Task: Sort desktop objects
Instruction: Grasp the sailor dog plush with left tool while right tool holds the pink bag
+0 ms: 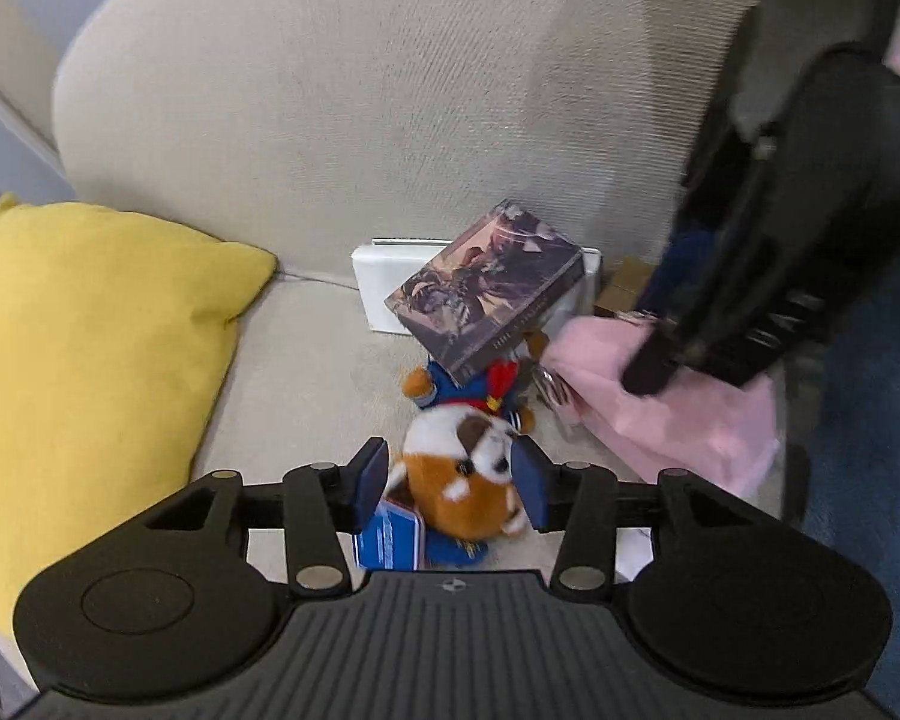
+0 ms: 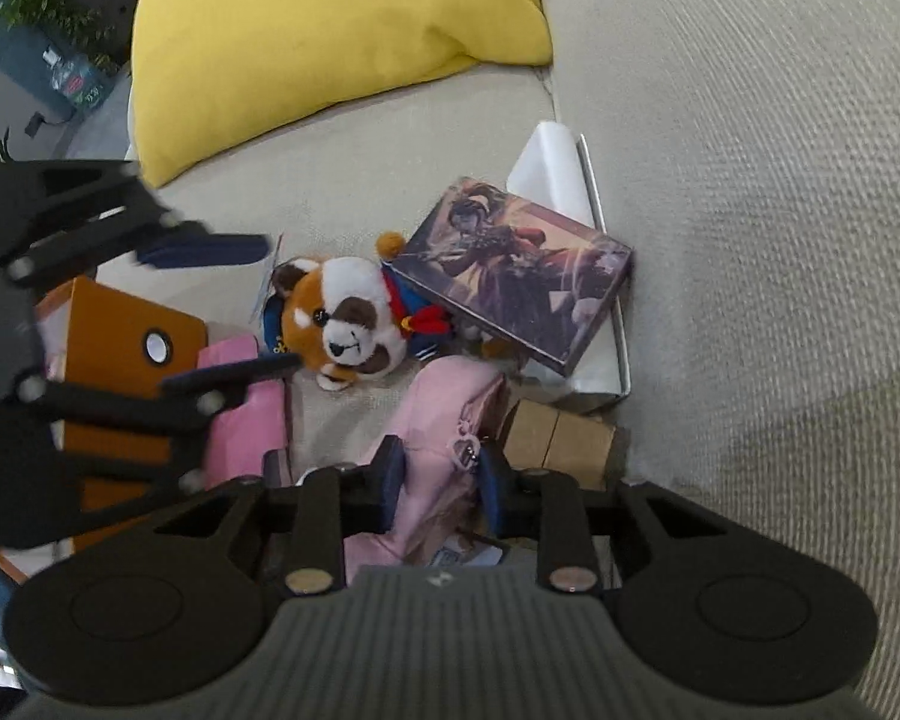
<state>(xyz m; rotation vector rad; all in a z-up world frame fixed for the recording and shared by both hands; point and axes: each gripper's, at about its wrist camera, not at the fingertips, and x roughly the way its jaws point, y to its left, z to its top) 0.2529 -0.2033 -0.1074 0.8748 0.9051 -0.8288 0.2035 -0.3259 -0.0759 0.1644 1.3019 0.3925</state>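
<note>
A red panda plush (image 1: 459, 468) in a blue outfit lies on the beige sofa seat (image 1: 306, 360). My left gripper (image 1: 453, 483) is open, its fingers on either side of the plush's head, just above it. A picture box (image 1: 492, 288) leans on the plush's body and on a white box (image 1: 384, 276). My right gripper (image 2: 438, 480) has its fingers on either side of a pink pouch (image 2: 444, 414); whether they press it I cannot tell. In the right wrist view the plush (image 2: 348, 318), the picture box (image 2: 522, 276) and my left gripper (image 2: 228, 312) show.
A yellow cushion (image 1: 90, 360) lies at the left of the seat. An orange box (image 2: 126, 360), a pink box (image 2: 252, 414) and a brown cardboard box (image 2: 558, 432) lie around the pouch. The sofa back (image 1: 360, 90) rises behind.
</note>
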